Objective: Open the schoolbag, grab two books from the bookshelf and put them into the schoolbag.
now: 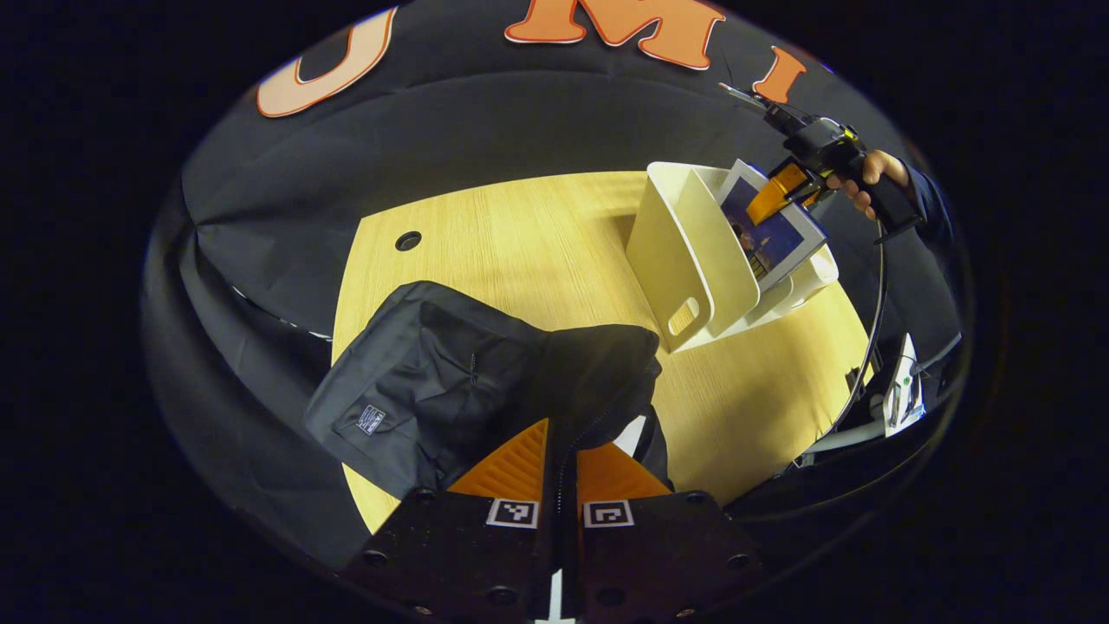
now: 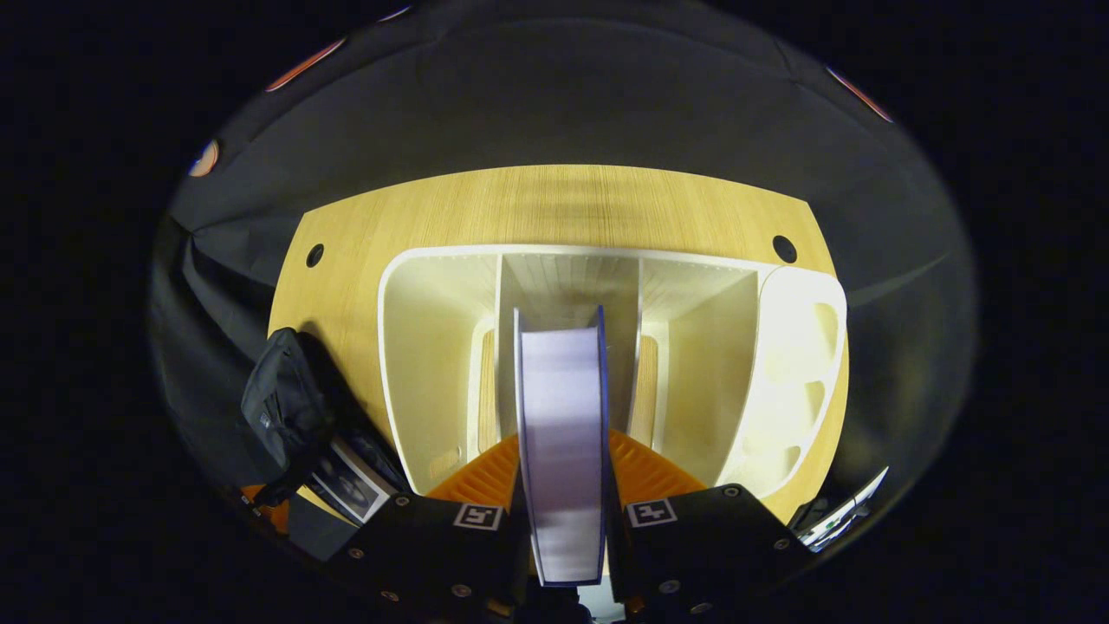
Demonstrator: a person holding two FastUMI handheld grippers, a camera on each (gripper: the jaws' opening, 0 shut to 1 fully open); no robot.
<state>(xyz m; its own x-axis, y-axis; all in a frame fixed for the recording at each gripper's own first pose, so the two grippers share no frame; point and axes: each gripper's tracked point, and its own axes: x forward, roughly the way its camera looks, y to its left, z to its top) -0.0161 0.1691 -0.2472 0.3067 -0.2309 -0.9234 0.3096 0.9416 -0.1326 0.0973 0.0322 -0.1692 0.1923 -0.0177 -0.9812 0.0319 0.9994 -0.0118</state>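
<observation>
Left gripper (image 1: 561, 459): its 2 orange ribbed fingers are pressed together on a fold of the black fabric schoolbag (image 1: 450, 381), at the zipper edge, holding the flap up.

Schoolbag: it lies on the pale wooden table (image 1: 520, 243), at 6 o'clock in the left gripper view and at 8 o'clock in the right gripper view. I cannot tell how wide the mouth is open.

Right gripper (image 2: 561, 485): its jaws are clamped on the blue-covered book with white page edges (image 2: 561, 416), 1 orange finger on each cover, page edges facing the camera. In the left gripper view this gripper sits at 2 o'clock, held by a hand (image 1: 866, 173).

Book: upright, in the middle of 3 compartments of the white plastic bookshelf (image 2: 780, 347), partly lifted above the dividers by my judgement.

Bookshelf: stands on the table, well apart from the bag, at 1 o'clock in the left gripper view.

Step in hand: taking a book out of the shelf. Whether it is book 1 or 2 I cannot tell.

Doing it well: pull straight up along the dividers until the lower edge clears them, then swing toward the bag. Keep the squeeze firm, since a heavy book may pivot. Keep the flap lifted so the mouth stays wide.

Risk: a tilted pull could catch a divider and drag the light shelf.
</observation>
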